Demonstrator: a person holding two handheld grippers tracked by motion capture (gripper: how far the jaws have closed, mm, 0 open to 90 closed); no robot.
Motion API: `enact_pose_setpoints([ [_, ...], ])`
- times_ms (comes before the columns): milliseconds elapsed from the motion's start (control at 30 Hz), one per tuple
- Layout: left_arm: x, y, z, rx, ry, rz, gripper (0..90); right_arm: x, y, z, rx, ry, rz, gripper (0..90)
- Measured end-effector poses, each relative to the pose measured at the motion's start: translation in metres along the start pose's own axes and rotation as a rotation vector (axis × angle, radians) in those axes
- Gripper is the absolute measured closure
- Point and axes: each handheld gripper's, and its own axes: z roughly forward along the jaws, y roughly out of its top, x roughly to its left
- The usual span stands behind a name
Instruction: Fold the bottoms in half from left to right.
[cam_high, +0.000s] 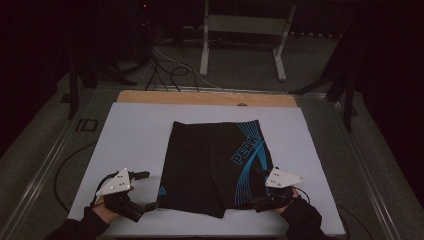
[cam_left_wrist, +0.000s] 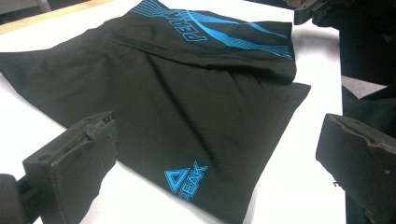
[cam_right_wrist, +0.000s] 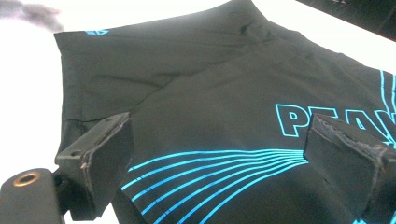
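Black shorts (cam_high: 210, 167) lie flat between both spread grippers, left (cam_high: 142, 190) and right (cam_high: 256, 186); waistband far, legs toward the person.

The high view is dim and soft, the surroundings beyond the white table cover (cam_high: 135, 130) sinking into near black; the cover itself reads a dull grey-blue. In both gripper views that cover glares to blown-out white around the black shorts (cam_left_wrist: 187, 93); the near jaws blur slightly.

Shorts (cam_high: 210, 165) flat on table (cam_high: 135, 130), left gripper (cam_high: 142, 192) at their left, right gripper (cam_high: 257, 187) at right
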Motion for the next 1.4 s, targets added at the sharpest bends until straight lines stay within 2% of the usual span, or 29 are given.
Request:
enact_pose_setpoints([
  [467, 0.000, 0.001, -0.001, -0.007, -0.005, -0.002, 0.1, -0.001, -0.001, 0.001, 0.014, 0.006, -0.016, 9.2],
  [500, 0.000, 0.001, 0.000, 0.008, 0.002, -0.006, 0.1, 0.000, -0.001, 0.002, 0.018, 0.006, -0.019, 9.2],
  [600, -0.001, 0.001, 0.001, 0.010, -0.014, 0.000, 0.1, 0.000, -0.001, 0.004, 0.029, 0.037, -0.020, 9.1],
  [767, -0.003, 0.002, 0.001, 0.007, -0.019, 0.006, 0.1, 0.003, 0.000, 0.005, 0.043, 0.051, -0.039, 9.1],
  [900, -0.003, 0.004, 0.002, 0.003, -0.027, 0.009, 0.1, 0.006, 0.004, 0.004, 0.040, 0.055, -0.045, 9.1],
  [1100, -0.006, 0.008, 0.002, 0.000, -0.038, 0.015, 0.1, 0.008, 0.011, 0.000, 0.016, 0.066, -0.020, 9.1],
  [1400, -0.011, 0.014, 0.001, -0.001, -0.055, 0.020, 0.1, 0.012, 0.027, -0.003, 0.022, 0.048, -0.024, 9.1],
])
